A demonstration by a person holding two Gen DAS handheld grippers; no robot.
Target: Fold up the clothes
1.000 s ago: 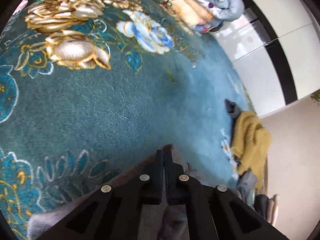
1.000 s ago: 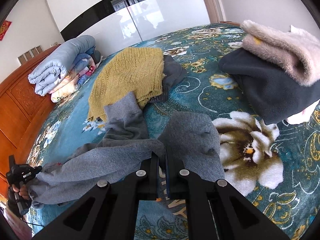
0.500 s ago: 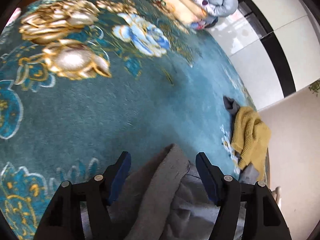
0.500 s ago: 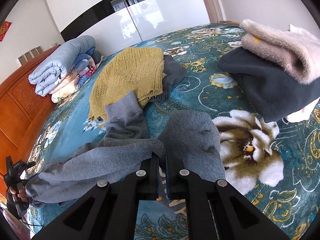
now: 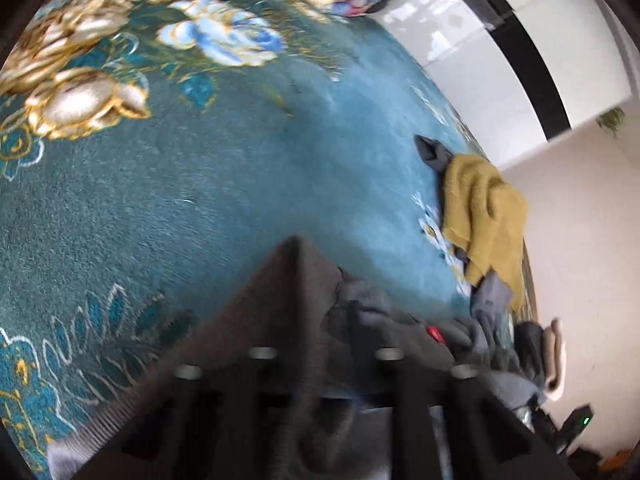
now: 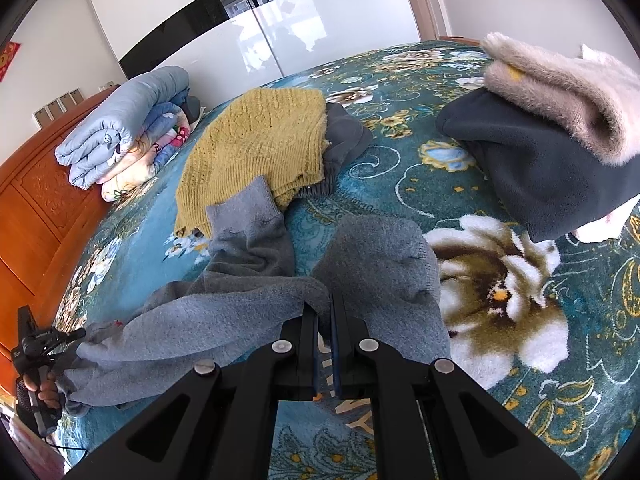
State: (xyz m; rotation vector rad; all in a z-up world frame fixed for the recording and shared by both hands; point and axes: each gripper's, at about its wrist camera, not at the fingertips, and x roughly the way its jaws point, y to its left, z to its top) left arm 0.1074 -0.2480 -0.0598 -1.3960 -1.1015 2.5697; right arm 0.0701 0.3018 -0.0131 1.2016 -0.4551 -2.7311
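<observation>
Grey sweatpants (image 6: pixel 224 312) lie spread over the teal floral bedspread (image 6: pixel 560 380), one cuffed leg (image 6: pixel 244 216) pointing at a yellow sweater. My right gripper (image 6: pixel 325 308) is shut on a fold of the pants where the legs meet. At the far left, a hand (image 6: pixel 44 390) holds my left gripper (image 6: pixel 40 344) at the other end of the pants. The left wrist view is blurred by motion. There, grey cloth (image 5: pixel 372 304) bunches between the dark fingers of my left gripper (image 5: pixel 320 288), and how far apart the jaws stand is unclear.
A yellow knit sweater (image 6: pixel 260 140) lies on a dark grey garment (image 6: pixel 348 132) behind the pants. Folded dark fleece (image 6: pixel 540 176) with a fluffy beige piece (image 6: pixel 560 88) sits at the right. Rolled quilts (image 6: pixel 120 120) rest against the wooden headboard (image 6: pixel 36 200).
My left gripper was shut on the pants, opened wide half a second ago, and its fingers now stand closer together, in motion. The right gripper has kept its hold and place.
</observation>
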